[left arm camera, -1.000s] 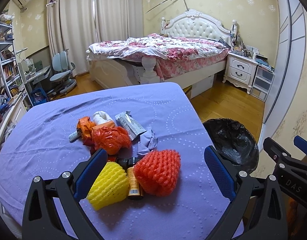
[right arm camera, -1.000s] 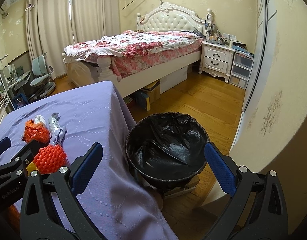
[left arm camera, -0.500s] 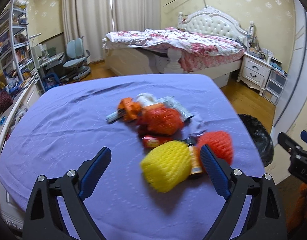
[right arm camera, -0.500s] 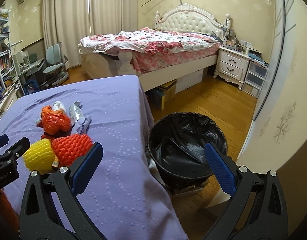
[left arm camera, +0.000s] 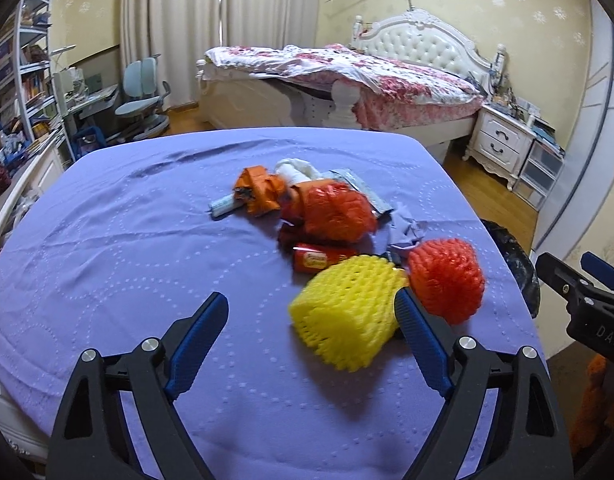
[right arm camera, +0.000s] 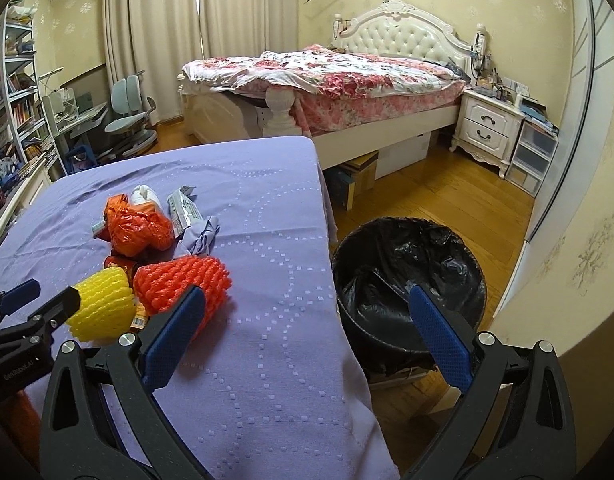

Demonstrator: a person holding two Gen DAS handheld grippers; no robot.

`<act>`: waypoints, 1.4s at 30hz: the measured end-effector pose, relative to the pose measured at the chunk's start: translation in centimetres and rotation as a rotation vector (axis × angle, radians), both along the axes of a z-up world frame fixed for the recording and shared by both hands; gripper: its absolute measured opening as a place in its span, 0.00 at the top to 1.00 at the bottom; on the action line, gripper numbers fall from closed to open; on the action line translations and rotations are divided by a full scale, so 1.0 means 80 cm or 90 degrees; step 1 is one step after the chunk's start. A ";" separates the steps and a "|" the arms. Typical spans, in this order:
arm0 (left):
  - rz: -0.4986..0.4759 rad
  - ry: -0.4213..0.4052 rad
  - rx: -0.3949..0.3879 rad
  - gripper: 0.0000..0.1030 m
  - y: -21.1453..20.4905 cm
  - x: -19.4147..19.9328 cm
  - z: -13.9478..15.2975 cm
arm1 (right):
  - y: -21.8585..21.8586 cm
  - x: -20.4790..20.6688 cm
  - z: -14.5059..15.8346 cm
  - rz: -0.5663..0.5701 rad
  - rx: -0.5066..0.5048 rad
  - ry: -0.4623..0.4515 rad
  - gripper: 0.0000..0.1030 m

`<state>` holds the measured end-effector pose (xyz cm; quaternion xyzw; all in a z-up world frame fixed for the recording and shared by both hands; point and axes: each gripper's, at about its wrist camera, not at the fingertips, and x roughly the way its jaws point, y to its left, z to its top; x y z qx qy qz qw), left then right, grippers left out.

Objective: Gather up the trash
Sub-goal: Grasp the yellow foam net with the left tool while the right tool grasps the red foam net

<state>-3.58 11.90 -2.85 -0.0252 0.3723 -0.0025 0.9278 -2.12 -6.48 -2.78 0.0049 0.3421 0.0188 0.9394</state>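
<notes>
Beside the yellow net [left arm camera: 349, 312], on its left, hangs the left gripper [left arm camera: 311, 336], shifted leftward from a second ago, when the pile sat centred between the fingers. Now closing, yet gripping nothing: right pad [left arm camera: 421, 340] just touching or overlapping the net's right edge, left pad well apart from it over bare cloth [left arm camera: 127, 248]. Means a first pick lined up, nothing collected yet. Right of the yellow net, touching it, sits the red net [left arm camera: 447, 280]; beyond it, the remaining wrappers. Further right of the yellow net, off the table edge, stands the bin [right arm camera: 407, 280], with the right gripper [right arm camera: 307, 328] wide open and empty, swung back toward the pile.
</notes>
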 end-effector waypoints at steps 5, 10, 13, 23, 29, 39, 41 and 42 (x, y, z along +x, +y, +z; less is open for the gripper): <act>-0.013 0.031 0.012 0.18 -0.012 0.014 -0.020 | -0.015 0.002 -0.007 -0.009 0.019 0.011 0.15; -0.050 0.036 0.005 0.44 -0.014 0.010 -0.025 | -0.017 0.007 -0.017 0.000 0.038 0.035 0.20; -0.060 0.030 0.010 0.54 -0.018 0.006 -0.023 | -0.011 0.005 -0.020 0.009 0.038 0.038 0.21; -0.005 -0.007 0.003 0.59 0.010 -0.015 0.000 | 0.026 0.002 -0.012 0.067 0.046 0.036 0.21; 0.036 -0.016 0.017 0.59 0.039 -0.013 0.001 | 0.075 0.010 -0.016 0.124 0.025 0.044 0.21; 0.051 -0.007 -0.002 0.59 0.056 -0.006 -0.005 | 0.091 0.029 -0.038 0.158 0.044 0.088 0.55; 0.048 -0.007 -0.004 0.59 0.056 -0.006 -0.005 | 0.092 0.024 -0.034 0.162 0.035 0.074 0.63; 0.047 -0.008 -0.007 0.59 0.054 -0.006 -0.004 | 0.092 0.023 -0.034 0.162 0.034 0.070 0.67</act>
